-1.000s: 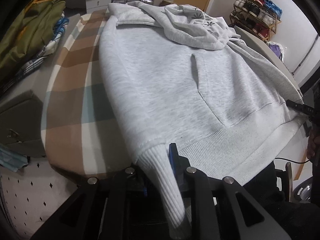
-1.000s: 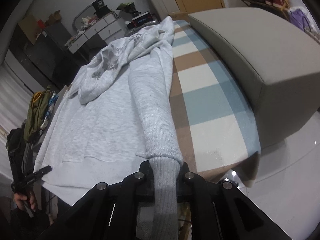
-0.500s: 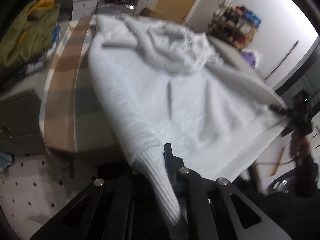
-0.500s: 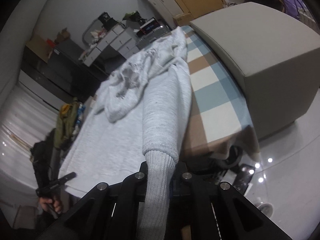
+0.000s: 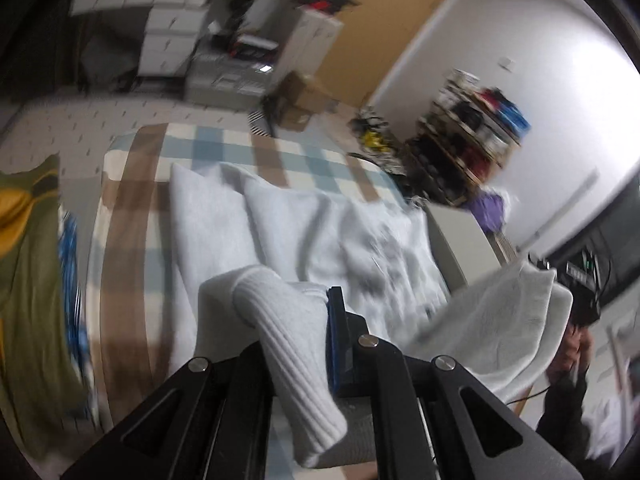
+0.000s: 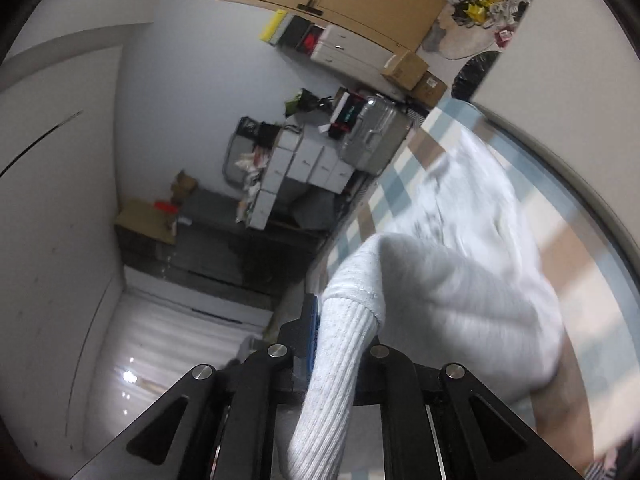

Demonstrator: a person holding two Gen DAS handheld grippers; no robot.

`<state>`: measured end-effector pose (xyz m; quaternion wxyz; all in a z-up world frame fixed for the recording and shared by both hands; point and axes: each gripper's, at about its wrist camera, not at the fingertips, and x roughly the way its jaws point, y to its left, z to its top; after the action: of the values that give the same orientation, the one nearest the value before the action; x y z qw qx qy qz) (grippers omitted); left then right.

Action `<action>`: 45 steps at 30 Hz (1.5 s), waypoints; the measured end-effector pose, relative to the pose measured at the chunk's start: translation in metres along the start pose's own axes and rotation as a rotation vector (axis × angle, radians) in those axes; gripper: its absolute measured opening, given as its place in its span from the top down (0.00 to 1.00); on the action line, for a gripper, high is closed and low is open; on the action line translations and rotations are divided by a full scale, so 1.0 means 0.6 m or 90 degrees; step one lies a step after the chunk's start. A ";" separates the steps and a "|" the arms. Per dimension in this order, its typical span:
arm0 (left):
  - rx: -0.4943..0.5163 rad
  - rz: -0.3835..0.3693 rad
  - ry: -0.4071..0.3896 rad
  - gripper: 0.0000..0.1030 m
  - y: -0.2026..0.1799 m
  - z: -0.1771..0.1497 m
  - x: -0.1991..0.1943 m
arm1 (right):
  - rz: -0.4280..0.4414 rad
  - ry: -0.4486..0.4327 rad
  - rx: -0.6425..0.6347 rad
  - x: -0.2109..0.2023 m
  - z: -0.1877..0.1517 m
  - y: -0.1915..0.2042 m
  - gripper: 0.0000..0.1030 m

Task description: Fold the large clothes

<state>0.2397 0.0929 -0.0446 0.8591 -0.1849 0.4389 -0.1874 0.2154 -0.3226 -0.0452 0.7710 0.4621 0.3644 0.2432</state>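
Note:
A light grey hoodie (image 5: 320, 232) lies on a checked bed cover (image 5: 132, 184). My left gripper (image 5: 288, 312) is shut on the ribbed cuff (image 5: 292, 348) of one sleeve, lifted over the hoodie's body. At the right edge of that view the other sleeve (image 5: 492, 320) hangs raised from the right gripper (image 5: 576, 276), held by a hand. In the right wrist view my right gripper (image 6: 344, 320) has the other ribbed cuff (image 6: 340, 364) between its fingers; its jaws are opening. The sleeve (image 6: 460, 300) bulges up past it over the checked cover (image 6: 400, 184). Both views are blurred.
A green and yellow garment (image 5: 28, 280) lies left of the bed. A grey upholstered block (image 5: 460, 236) stands along the bed's right side, a shoe rack (image 5: 476, 144) behind it. White drawers (image 6: 304, 164) and a silver suitcase (image 6: 372, 132) stand beyond the far end.
Both grippers have risen and swung forward over the bed, carrying the cuffs and lifting the sleeves off the cover. The right wrist view has rolled to one side.

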 end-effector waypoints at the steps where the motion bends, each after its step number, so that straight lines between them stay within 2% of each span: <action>1: -0.014 0.007 0.005 0.98 0.009 0.019 0.016 | -0.013 0.002 0.008 0.029 0.023 -0.002 0.88; 5: -0.084 0.010 0.050 0.98 0.061 0.055 0.086 | -0.076 0.013 0.027 0.131 0.102 -0.037 0.85; 8: -0.139 0.038 0.129 0.97 0.113 0.065 0.167 | -0.138 0.034 0.026 0.190 0.138 -0.086 0.81; 10: -0.174 0.037 0.167 0.96 0.145 0.050 0.203 | -0.175 0.065 0.008 0.217 0.143 -0.119 0.76; 11: -0.185 0.036 0.171 0.91 0.153 0.050 0.207 | -0.195 0.088 -0.001 0.234 0.145 -0.137 0.72; 12: -0.203 0.040 0.171 0.79 0.170 0.038 0.210 | -0.202 0.107 -0.006 0.241 0.145 -0.150 0.63; 13: -0.217 0.028 0.168 0.76 0.178 0.030 0.206 | -0.205 0.125 -0.010 0.248 0.146 -0.164 0.50; 14: -0.227 0.007 0.164 0.71 0.185 0.024 0.199 | -0.206 0.139 -0.015 0.251 0.144 -0.173 0.45; 15: -0.229 0.002 0.156 0.56 0.186 0.021 0.187 | -0.210 0.143 -0.025 0.249 0.142 -0.179 0.40; 16: -0.229 0.021 0.144 0.44 0.186 0.017 0.171 | -0.214 0.141 -0.038 0.240 0.141 -0.182 0.35; 17: -0.230 0.044 0.124 0.24 0.186 0.012 0.150 | -0.210 0.139 -0.056 0.231 0.140 -0.181 0.32; 20: -0.203 0.052 0.077 0.21 0.182 0.005 0.105 | -0.197 0.115 -0.130 0.195 0.139 -0.159 0.26; 21: -0.175 0.065 0.067 0.21 0.175 0.001 0.093 | -0.207 0.108 -0.162 0.185 0.138 -0.151 0.21; 22: -0.151 0.082 0.061 0.21 0.171 -0.001 0.086 | -0.223 0.102 -0.201 0.179 0.136 -0.140 0.20; 25: -0.115 0.111 0.056 0.21 0.169 -0.010 0.091 | -0.280 0.105 -0.316 0.186 0.130 -0.117 0.20; 28: -0.104 0.099 0.051 0.21 0.179 -0.009 0.109 | -0.349 0.135 -0.421 0.226 0.123 -0.106 0.20; 30: -0.087 0.093 0.052 0.21 0.179 0.001 0.123 | -0.366 0.161 -0.490 0.260 0.120 -0.101 0.21; 31: -0.081 0.091 0.056 0.21 0.174 0.025 0.136 | -0.373 0.168 -0.515 0.275 0.120 -0.099 0.21; 35: -0.080 0.084 0.081 0.21 0.156 0.053 0.168 | -0.418 0.214 -0.577 0.343 0.125 -0.109 0.23; 36: -0.083 0.082 0.090 0.21 0.152 0.059 0.175 | -0.430 0.231 -0.578 0.362 0.128 -0.116 0.33; 37: -0.085 0.081 0.093 0.21 0.150 0.064 0.178 | -0.440 0.239 -0.577 0.375 0.130 -0.120 0.60; 39: -0.087 0.097 0.075 0.21 0.146 0.074 0.171 | -0.444 0.279 -0.541 0.395 0.138 -0.135 0.85; 41: -0.091 0.123 0.042 0.21 0.148 0.076 0.152 | -0.433 0.265 -0.531 0.383 0.139 -0.131 0.86; 43: -0.133 0.193 0.015 0.21 0.161 0.066 0.117 | -0.414 0.210 -0.531 0.355 0.140 -0.119 0.86; 44: -0.161 0.197 -0.004 0.21 0.167 0.054 0.098 | -0.400 0.166 -0.525 0.330 0.143 -0.112 0.86; 45: -0.170 0.165 -0.023 0.21 0.171 0.044 0.081 | -0.388 0.124 -0.516 0.305 0.145 -0.108 0.86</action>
<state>0.3042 0.1620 -0.1130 0.8515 -0.2424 0.4649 -0.0119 0.3991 -0.2684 -0.1379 0.8866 -0.0261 0.4290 0.1708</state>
